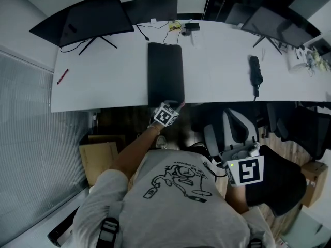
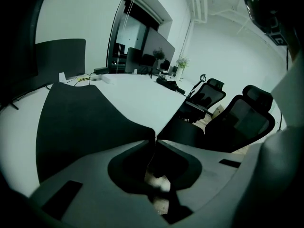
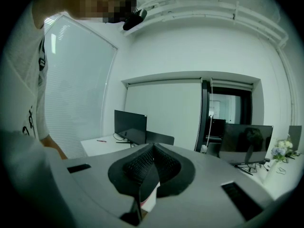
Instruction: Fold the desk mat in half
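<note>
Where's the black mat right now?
In the head view the black mat lies on the white desk, a bit left of its middle. It reaches the front edge, with the left gripper at its near right corner.

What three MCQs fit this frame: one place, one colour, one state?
1. The left tool is at the mat's:
A) far edge
B) near edge
C) middle

2. The mat is:
A) black
B) red
C) white

3. The right tool's jaws are:
A) wide apart
B) clamped on the mat
C) together, empty

Answers:
1. B, the head view shows it at the mat edge nearest the person.
2. A, it is dark against the white desk.
3. C, the right gripper view shows the jaws meeting with nothing between them.
</note>
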The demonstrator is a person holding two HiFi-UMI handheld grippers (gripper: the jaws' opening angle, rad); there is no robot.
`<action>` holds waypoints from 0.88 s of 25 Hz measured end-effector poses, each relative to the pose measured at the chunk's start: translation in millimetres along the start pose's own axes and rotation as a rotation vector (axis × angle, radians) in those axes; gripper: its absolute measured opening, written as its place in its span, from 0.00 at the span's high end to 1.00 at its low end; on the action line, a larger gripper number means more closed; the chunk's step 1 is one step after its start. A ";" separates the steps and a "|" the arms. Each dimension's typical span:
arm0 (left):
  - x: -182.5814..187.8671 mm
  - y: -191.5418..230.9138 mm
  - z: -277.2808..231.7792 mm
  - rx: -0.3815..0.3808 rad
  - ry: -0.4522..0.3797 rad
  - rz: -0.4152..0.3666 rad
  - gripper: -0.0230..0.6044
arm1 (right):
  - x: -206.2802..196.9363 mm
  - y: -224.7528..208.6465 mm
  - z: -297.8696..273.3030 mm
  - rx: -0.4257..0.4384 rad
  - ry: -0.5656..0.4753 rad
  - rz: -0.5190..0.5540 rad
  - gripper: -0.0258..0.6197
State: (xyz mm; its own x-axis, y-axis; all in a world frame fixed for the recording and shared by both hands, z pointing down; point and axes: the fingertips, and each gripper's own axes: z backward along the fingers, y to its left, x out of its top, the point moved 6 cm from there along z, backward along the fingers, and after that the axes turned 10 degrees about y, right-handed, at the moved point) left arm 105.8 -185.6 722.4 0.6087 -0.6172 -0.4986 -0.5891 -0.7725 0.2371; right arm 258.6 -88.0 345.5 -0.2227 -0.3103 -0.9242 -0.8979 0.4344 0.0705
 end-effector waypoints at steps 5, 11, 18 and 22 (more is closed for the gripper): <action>-0.3 -6.6 12.4 -0.008 -0.033 -0.003 0.87 | 2.6 6.8 -3.1 -0.002 -0.006 -0.007 0.95; 5.2 -5.4 48.2 0.010 -0.121 0.025 0.89 | 0.4 17.9 -7.9 0.004 0.016 0.011 0.95; 12.7 -2.7 112.4 0.056 -0.251 0.042 0.91 | 5.8 36.7 -14.7 0.017 0.006 0.017 0.95; 17.9 -4.3 154.3 0.063 -0.326 0.046 0.92 | 11.3 48.9 -15.6 0.037 0.000 0.036 0.95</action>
State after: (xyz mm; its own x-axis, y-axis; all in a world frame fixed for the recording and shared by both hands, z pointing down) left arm 37.3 -170.2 583.8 0.3844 -0.5634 -0.7314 -0.6500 -0.7277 0.2189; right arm 206.2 -83.5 344.4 -0.2547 -0.2934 -0.9214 -0.8746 0.4764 0.0901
